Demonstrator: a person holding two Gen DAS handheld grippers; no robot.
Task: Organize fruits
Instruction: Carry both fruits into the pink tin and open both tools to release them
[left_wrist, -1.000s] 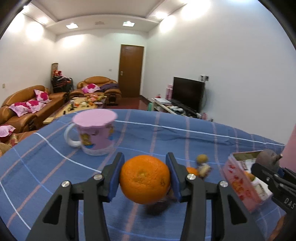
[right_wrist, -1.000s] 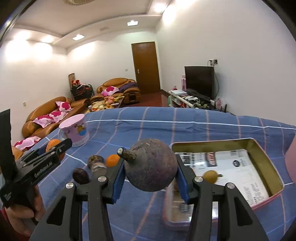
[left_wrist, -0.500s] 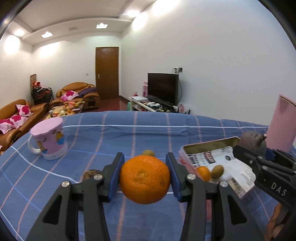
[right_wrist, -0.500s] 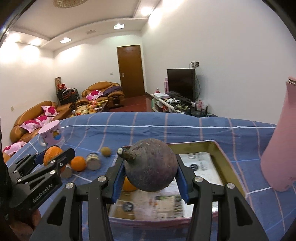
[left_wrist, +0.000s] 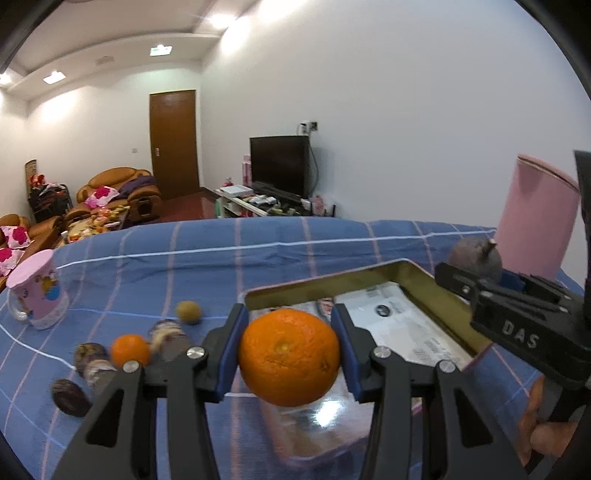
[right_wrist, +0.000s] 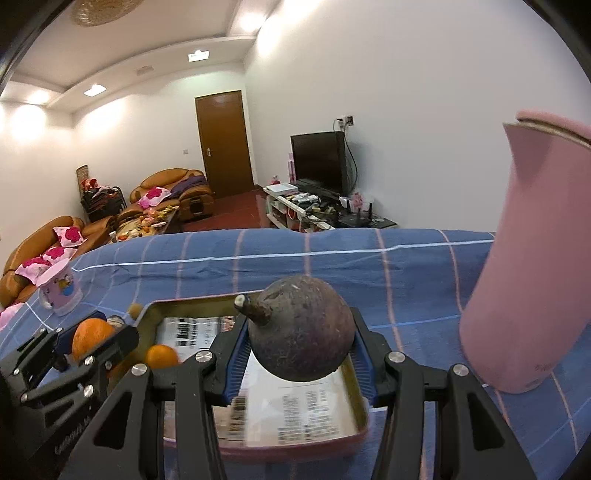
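Observation:
My left gripper (left_wrist: 289, 318) is shut on a large orange (left_wrist: 289, 356) and holds it above the near left corner of a paper-lined tin tray (left_wrist: 417, 271). My right gripper (right_wrist: 300, 326) is shut on a dark purple mangosteen (right_wrist: 301, 328) with a stubby stem, above the tray (right_wrist: 192, 305). From the left wrist, the mangosteen (left_wrist: 474, 255) shows over the tray's far right corner. A small orange (right_wrist: 160, 356) lies inside the tray at its left. On the cloth to the left lie another small orange (left_wrist: 130, 349), a yellowish fruit (left_wrist: 188, 311) and several dark fruits (left_wrist: 70, 397).
A blue checked cloth (left_wrist: 295, 251) covers the table. A tall pink bottle (right_wrist: 528, 280) stands just right of the tray. A pink mug (left_wrist: 35, 295) stands at the far left. A hand (left_wrist: 546, 439) holds the right gripper's handle at the lower right.
Both grippers have carried their fruit to the right, from beside the mug and loose fruits to above the tray. The pink bottle has come into view. Both grips are unchanged.

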